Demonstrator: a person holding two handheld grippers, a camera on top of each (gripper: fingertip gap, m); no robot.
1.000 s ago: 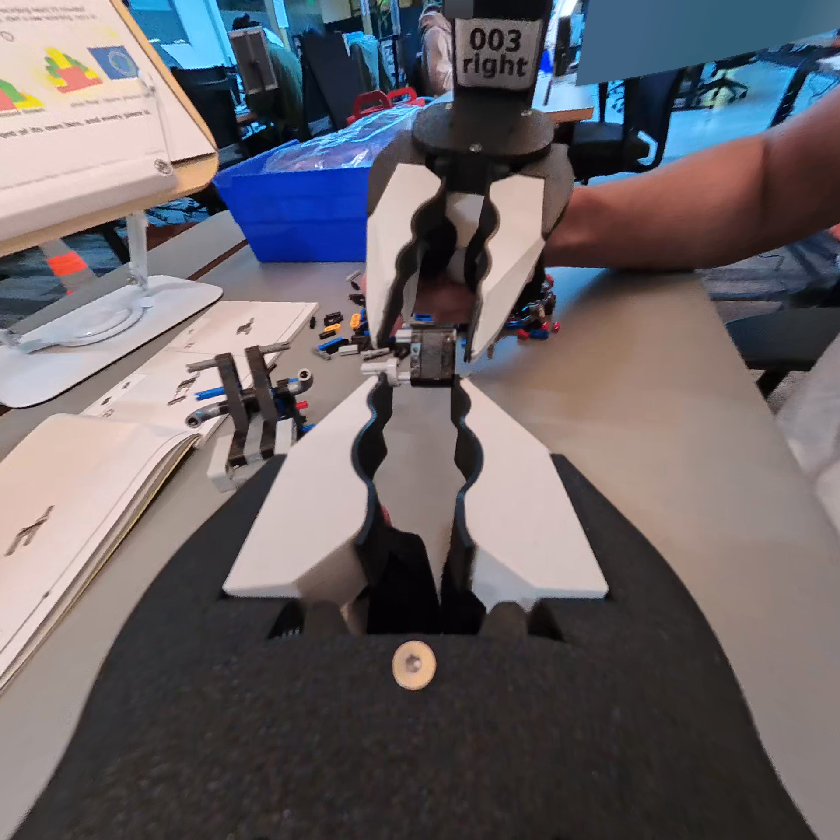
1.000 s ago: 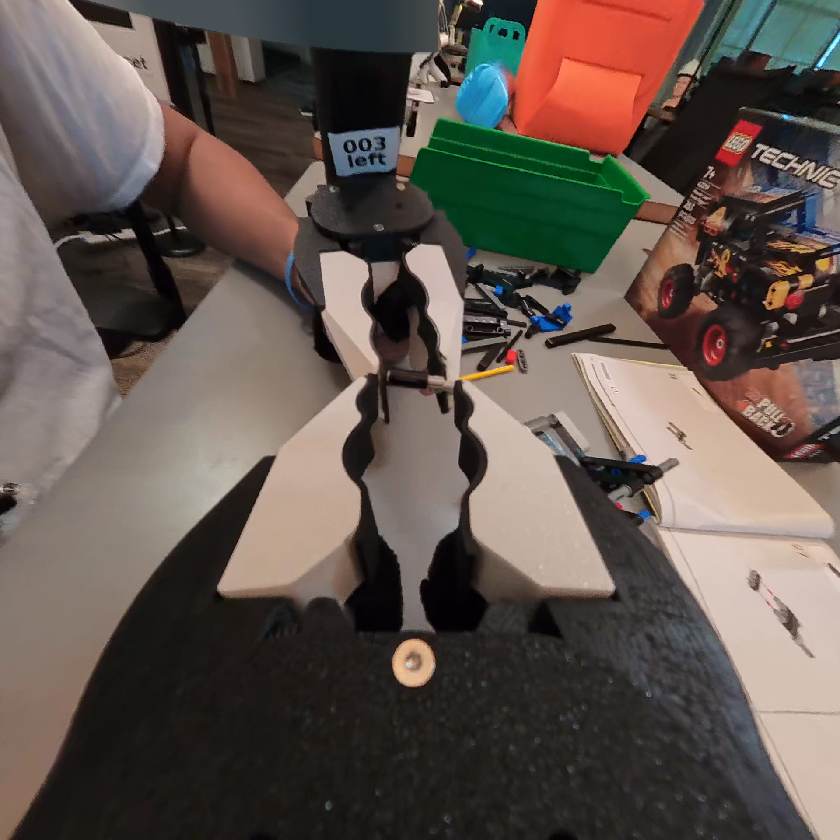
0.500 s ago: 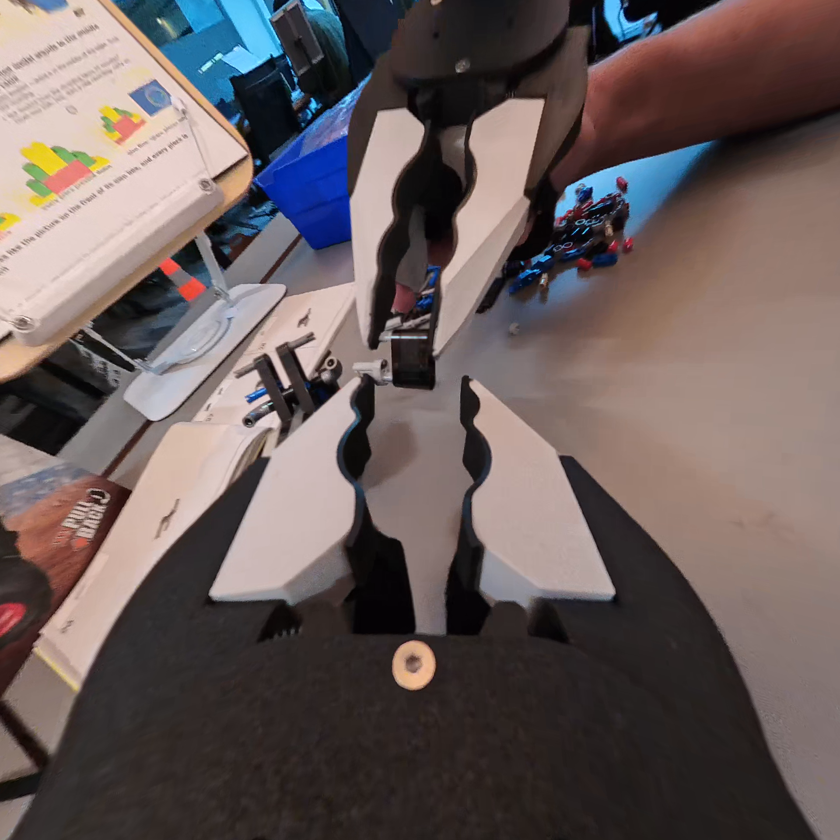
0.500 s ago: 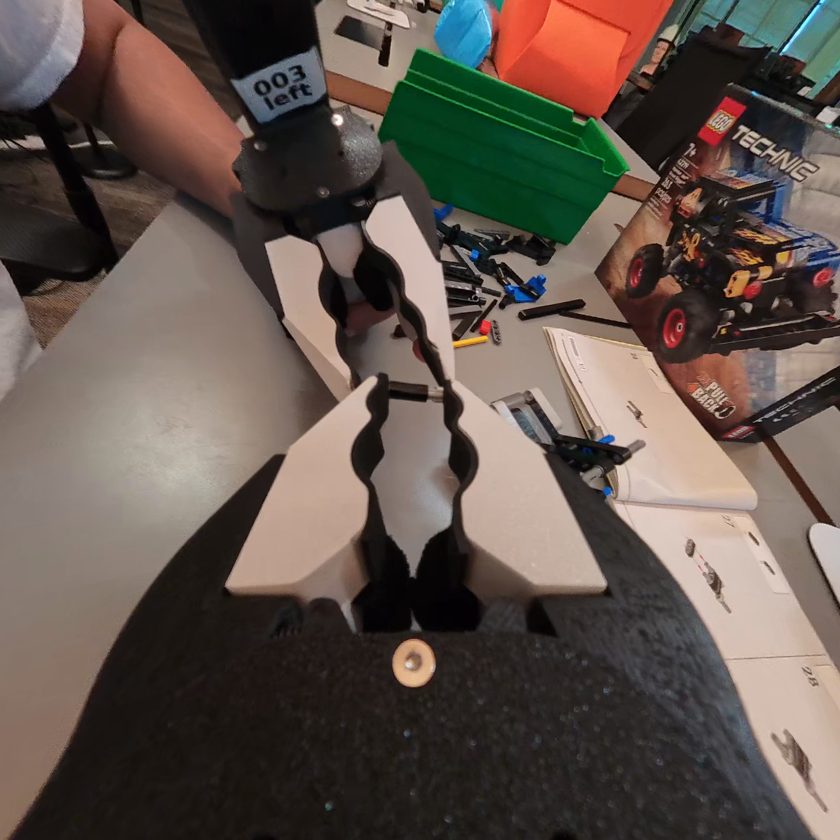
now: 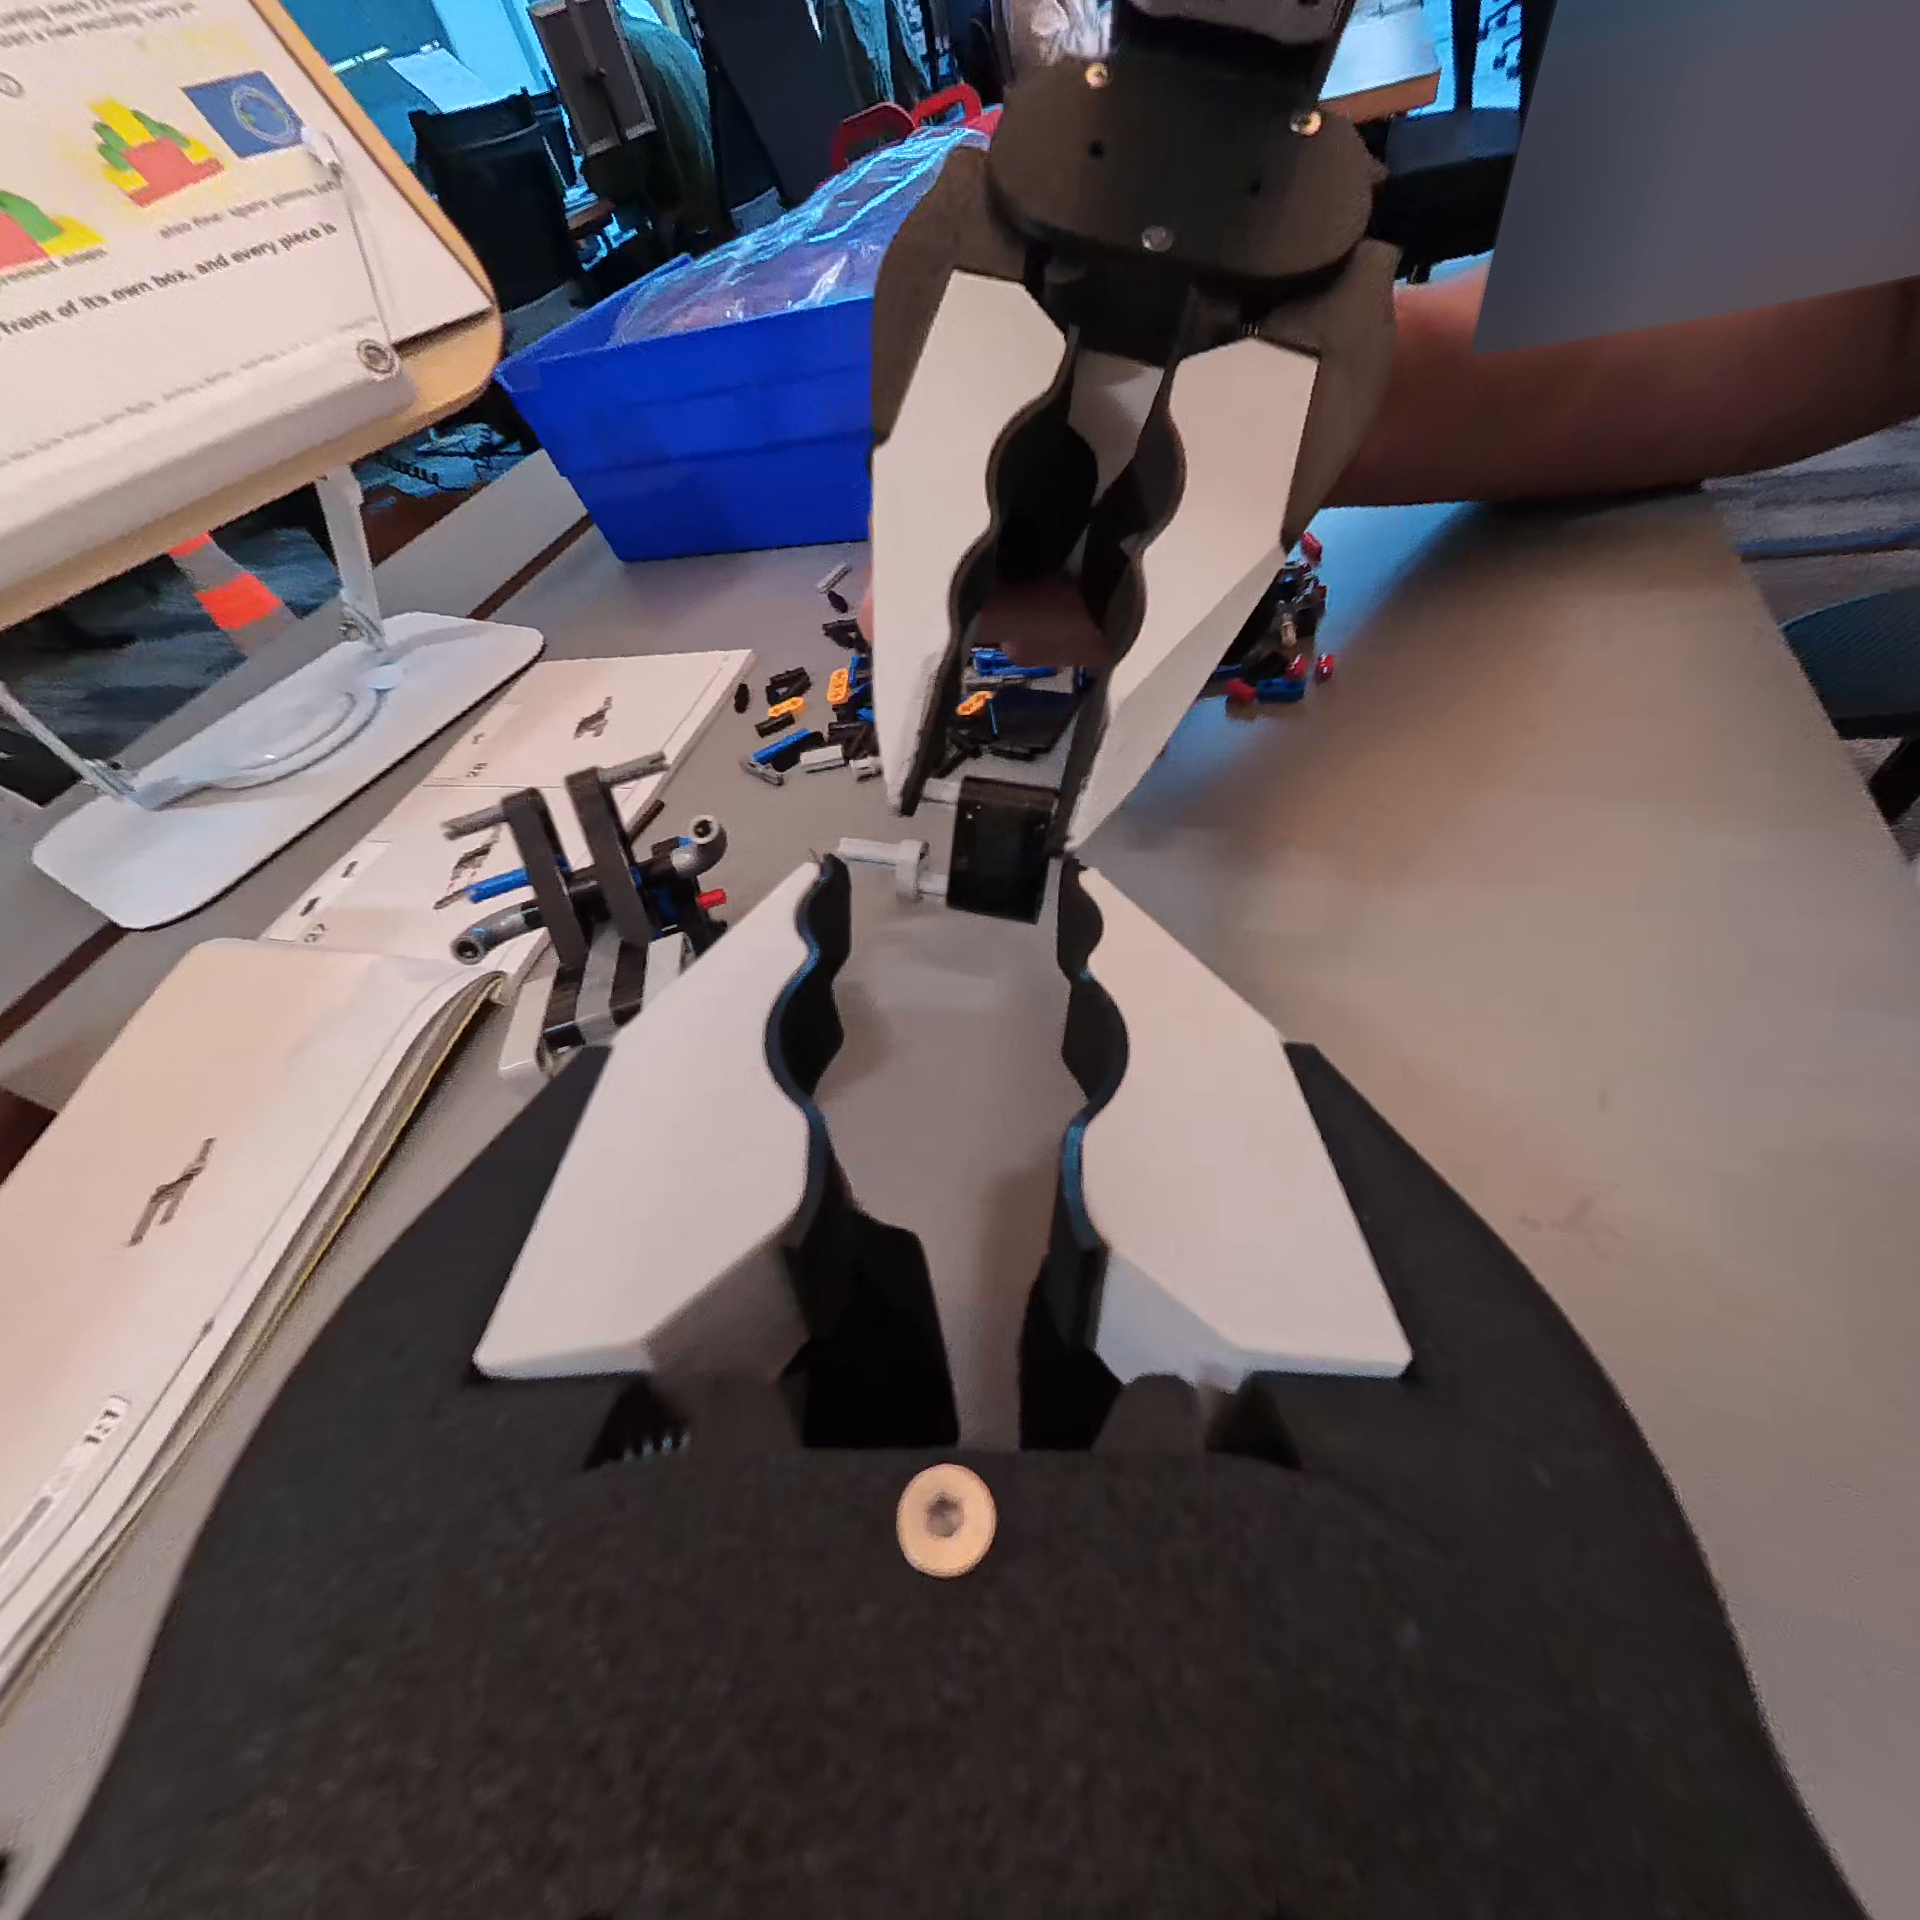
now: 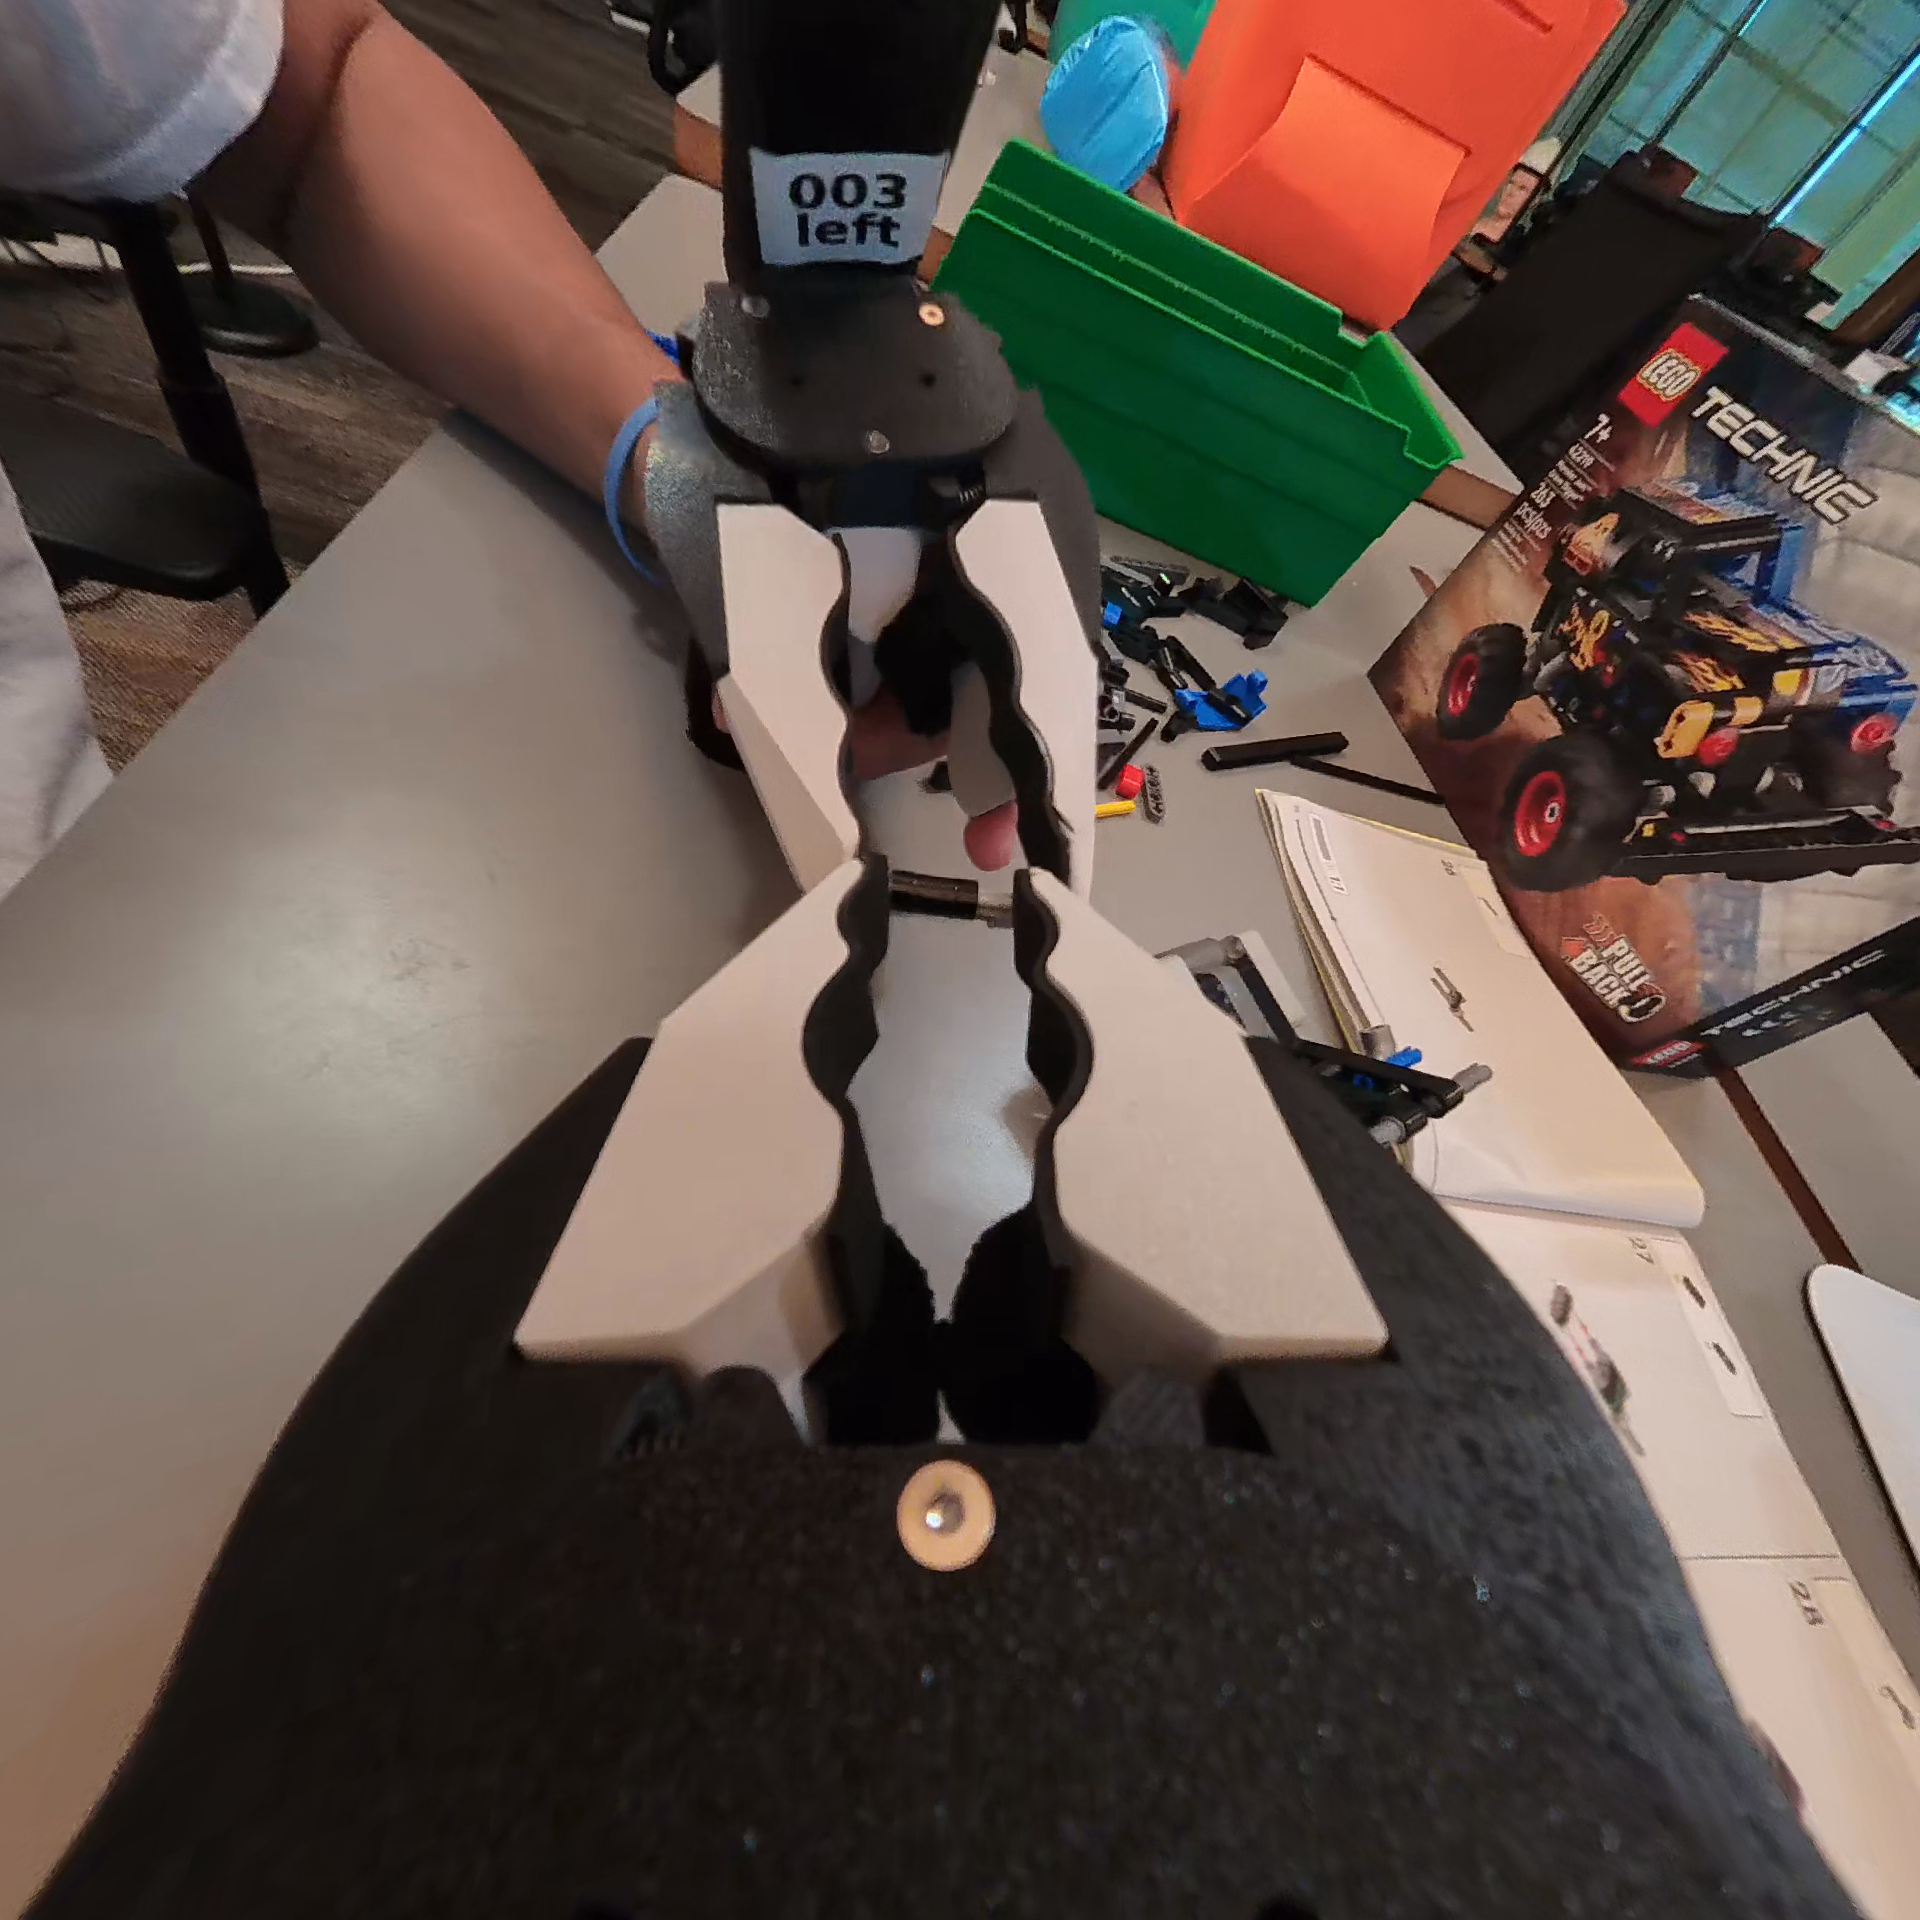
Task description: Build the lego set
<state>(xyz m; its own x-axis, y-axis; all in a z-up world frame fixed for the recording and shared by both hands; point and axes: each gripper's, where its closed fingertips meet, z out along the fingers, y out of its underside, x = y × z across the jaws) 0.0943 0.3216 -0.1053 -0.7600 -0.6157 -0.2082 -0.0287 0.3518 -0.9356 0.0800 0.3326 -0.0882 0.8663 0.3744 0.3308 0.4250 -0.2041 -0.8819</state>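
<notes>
My right gripper [image 6: 945,883] is shut on a small black Lego piece with a grey axle [image 6: 940,894] and holds it above the table. In the left wrist view the right gripper [image 5: 987,821] comes down from above with the piece [image 5: 997,852] at its tips. My left gripper [image 5: 948,873] is open and empty, its tips just below and on either side of the piece. It also shows in the right wrist view [image 6: 961,831]. A partly built black frame with grey pipes [image 5: 592,904] stands on the open booklet, left of my left gripper.
An instruction booklet [image 5: 208,1143], a white stand with a board [image 5: 291,707], a blue bin [image 5: 707,436] and loose pieces [image 5: 821,717] lie left and behind. A green bin [image 6: 1195,395] and the set's box [image 6: 1683,707] stand at the right.
A second ago both grippers' tips met at the piece. The left gripper has opened wider since then. The piece stays in the right gripper. Both views tilted and came back.
</notes>
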